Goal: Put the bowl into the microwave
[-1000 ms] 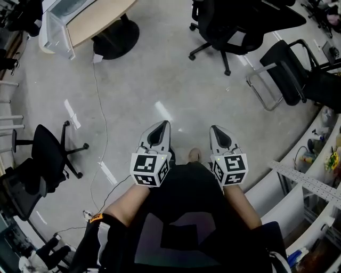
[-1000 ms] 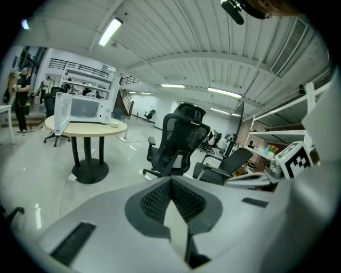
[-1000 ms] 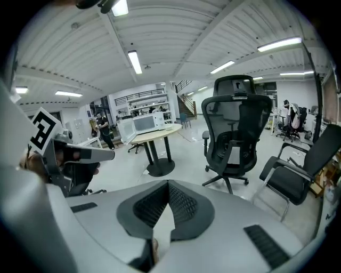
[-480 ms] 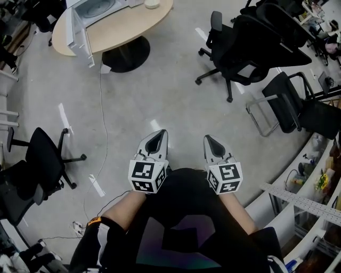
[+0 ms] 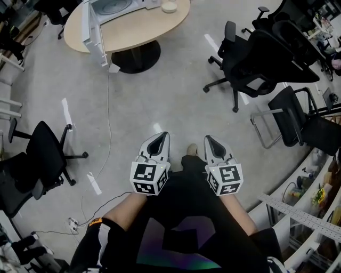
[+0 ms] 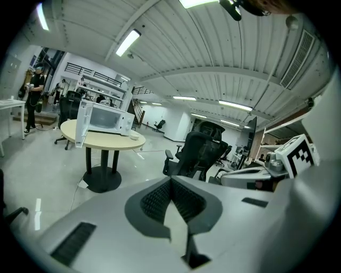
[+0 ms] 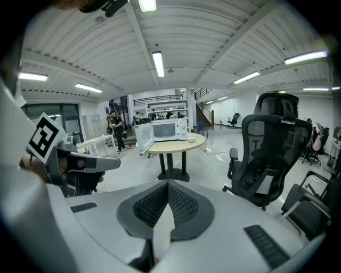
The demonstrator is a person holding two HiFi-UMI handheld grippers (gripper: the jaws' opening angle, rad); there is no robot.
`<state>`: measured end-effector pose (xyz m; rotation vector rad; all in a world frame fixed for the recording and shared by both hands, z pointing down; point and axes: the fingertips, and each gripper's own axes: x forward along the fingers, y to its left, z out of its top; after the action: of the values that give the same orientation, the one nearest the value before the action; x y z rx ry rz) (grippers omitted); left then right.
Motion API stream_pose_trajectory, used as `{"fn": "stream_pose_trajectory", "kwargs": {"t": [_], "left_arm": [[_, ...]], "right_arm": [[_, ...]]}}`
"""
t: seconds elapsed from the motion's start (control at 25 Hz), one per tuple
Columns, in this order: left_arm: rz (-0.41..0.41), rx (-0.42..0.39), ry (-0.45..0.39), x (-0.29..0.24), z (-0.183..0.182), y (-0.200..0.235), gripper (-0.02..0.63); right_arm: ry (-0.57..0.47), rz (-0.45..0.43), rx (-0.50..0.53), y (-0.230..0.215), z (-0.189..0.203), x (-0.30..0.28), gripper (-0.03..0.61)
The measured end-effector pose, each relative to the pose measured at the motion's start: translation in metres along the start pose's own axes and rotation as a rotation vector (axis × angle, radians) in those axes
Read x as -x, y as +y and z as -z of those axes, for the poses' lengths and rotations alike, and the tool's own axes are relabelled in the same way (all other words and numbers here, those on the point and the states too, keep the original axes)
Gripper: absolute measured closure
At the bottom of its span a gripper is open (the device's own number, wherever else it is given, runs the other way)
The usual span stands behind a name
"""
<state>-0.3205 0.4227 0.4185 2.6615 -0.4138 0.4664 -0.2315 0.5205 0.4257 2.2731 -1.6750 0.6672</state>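
A white microwave [image 5: 109,7] with its door [image 5: 92,29] swung open stands on a round wooden table [image 5: 154,25] at the top of the head view. A small white bowl [image 5: 169,6] sits on the table to the microwave's right. Both grippers hover side by side over the floor, well short of the table. The left gripper [image 5: 159,138] is shut and holds nothing; the right gripper [image 5: 211,142] is likewise shut and holds nothing. In the left gripper view the microwave [image 6: 104,118] and bowl [image 6: 134,136] are far ahead; in the right gripper view the microwave [image 7: 162,129] and bowl [image 7: 191,139] are too.
Black office chairs stand at the right [image 5: 256,50], far right [image 5: 303,120] and left [image 5: 37,160]. A cable [image 5: 109,112] trails across the concrete floor from the table's base. Shelving [image 5: 306,213] lines the lower right. A person [image 7: 116,130] stands far behind the table.
The table, microwave and bowl have come further into the head view from the top. Both grippers stay shut and side by side.
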Motion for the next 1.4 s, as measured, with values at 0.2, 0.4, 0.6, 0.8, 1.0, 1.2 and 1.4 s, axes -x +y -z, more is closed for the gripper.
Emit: {"fn": "stream_pose_trajectory", "kwargs": {"t": [0.2, 0.4, 0.6, 0.8, 1.0, 1.2, 1.4], "left_arm": [[-0.052, -0.006, -0.007, -0.021, -0.013, 0.011, 0.568], [-0.117, 0.0, -0.015, -0.055, -0.034, 0.018, 0.568], [-0.166, 0.014, -0.003, -0.099, -0.052, 0.027, 0.568], [-0.2, 0.001, -0.011, -0.144, -0.076, 0.026, 0.568], [-0.248, -0.001, -0.017, -0.175, -0.092, 0.025, 0.568], [-0.284, -0.007, -0.025, -0.198, -0.106, 0.019, 0.568], [-0.304, -0.025, -0.051, -0.219, -0.121, 0.01, 0.568]], "right_arm": [[-0.001, -0.046, 0.0, -0.016, -0.009, -0.028, 0.564], [-0.006, -0.115, 0.01, -0.041, -0.031, -0.064, 0.563], [-0.007, -0.144, 0.032, -0.079, -0.056, -0.102, 0.563], [-0.001, -0.173, 0.061, -0.116, -0.076, -0.134, 0.563], [-0.006, -0.215, 0.08, -0.143, -0.091, -0.157, 0.563], [-0.033, -0.241, 0.151, -0.161, -0.108, -0.167, 0.563], [-0.048, -0.258, 0.17, -0.181, -0.119, -0.175, 0.563]]}}
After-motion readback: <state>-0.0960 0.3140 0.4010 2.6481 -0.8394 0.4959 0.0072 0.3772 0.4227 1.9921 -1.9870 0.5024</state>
